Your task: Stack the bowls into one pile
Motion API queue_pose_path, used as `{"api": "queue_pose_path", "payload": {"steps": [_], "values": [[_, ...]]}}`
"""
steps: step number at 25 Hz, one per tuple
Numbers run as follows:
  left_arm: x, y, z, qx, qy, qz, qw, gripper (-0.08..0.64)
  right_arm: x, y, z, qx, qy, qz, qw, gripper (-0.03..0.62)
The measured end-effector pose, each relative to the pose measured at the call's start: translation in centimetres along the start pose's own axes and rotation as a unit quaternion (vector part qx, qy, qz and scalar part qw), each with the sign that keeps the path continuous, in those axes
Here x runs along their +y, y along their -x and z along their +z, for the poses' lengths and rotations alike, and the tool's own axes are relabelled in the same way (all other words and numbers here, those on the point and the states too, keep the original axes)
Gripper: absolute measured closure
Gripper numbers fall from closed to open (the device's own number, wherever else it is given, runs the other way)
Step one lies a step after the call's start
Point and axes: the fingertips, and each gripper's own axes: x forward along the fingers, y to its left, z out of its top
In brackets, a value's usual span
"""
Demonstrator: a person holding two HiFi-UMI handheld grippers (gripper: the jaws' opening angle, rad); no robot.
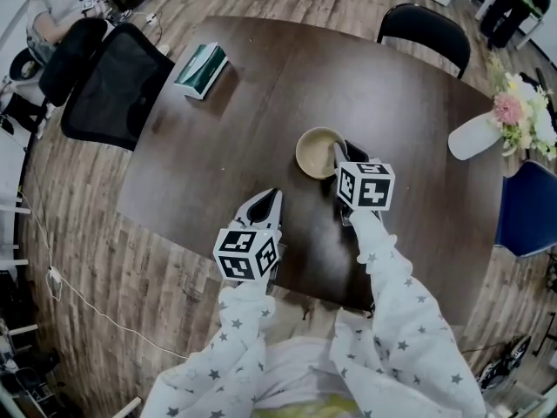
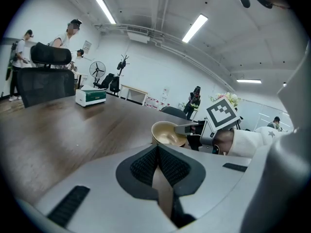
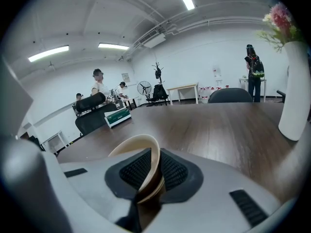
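Note:
A tan bowl [image 1: 316,151] sits at the middle of the dark wooden table [image 1: 261,103]. In the right gripper view a second rim shows just under the bowl's [image 3: 138,152] rim, as if two are nested. My right gripper [image 1: 341,151] reaches in from the bowl's right side, its jaws clamped on the near rim with one pad inside and one outside. The left gripper view shows the bowl [image 2: 167,132] and the right gripper [image 2: 187,128] on it from the side. My left gripper [image 1: 268,200] hovers near the table's front, left of the bowl, shut and empty.
A green and white box [image 1: 201,70] lies at the table's far left. Black chairs [image 1: 117,85] stand at the left and far [image 1: 426,29] edges, and a blue chair [image 1: 531,207] at the right. A white vase [image 1: 474,136] with flowers stands at the table's right edge. People stand in the room.

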Motion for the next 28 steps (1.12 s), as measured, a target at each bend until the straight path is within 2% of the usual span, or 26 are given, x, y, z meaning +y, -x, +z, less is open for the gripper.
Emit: {"api": "queue_pose_path", "payload": {"steps": [3,6,8,13,17,23,28], "values": [[-0.1,-0.1,0.1,0.001,-0.003,-0.004,1.0,0.535,0.0,0.1,0.0,-0.001,0.002,-0.003,1.0,0.544],[-0.3,-0.1,0.2,0.001,-0.007,-0.009,0.9999,0.534,0.1,0.3,0.3,-0.013,-0.003,-0.005,1.0,0.475],[-0.4,0.1,0.3,0.0,-0.009,-0.013,0.9999,0.535,0.2,0.6,0.5,-0.021,-0.006,-0.011,1.0,0.453],[-0.6,0.5,0.6,-0.004,-0.019,-0.022,0.9996,0.535,0.0,1.6,0.8,-0.04,-0.013,-0.019,0.999,0.437],[-0.7,1.1,1.2,-0.015,-0.026,-0.026,0.9992,0.534,0.0,2.9,1.0,-0.054,-0.023,-0.022,0.998,0.441],[-1.5,2.4,3.0,-0.042,-0.035,-0.028,0.9981,0.535,0.9,5.8,1.5,-0.07,-0.004,-0.01,0.997,0.53],[-3.0,3.2,4.9,-0.072,-0.052,-0.035,0.9954,0.535,2.1,8.2,2.6,-0.1,0.01,0.026,0.995,0.558]]}}
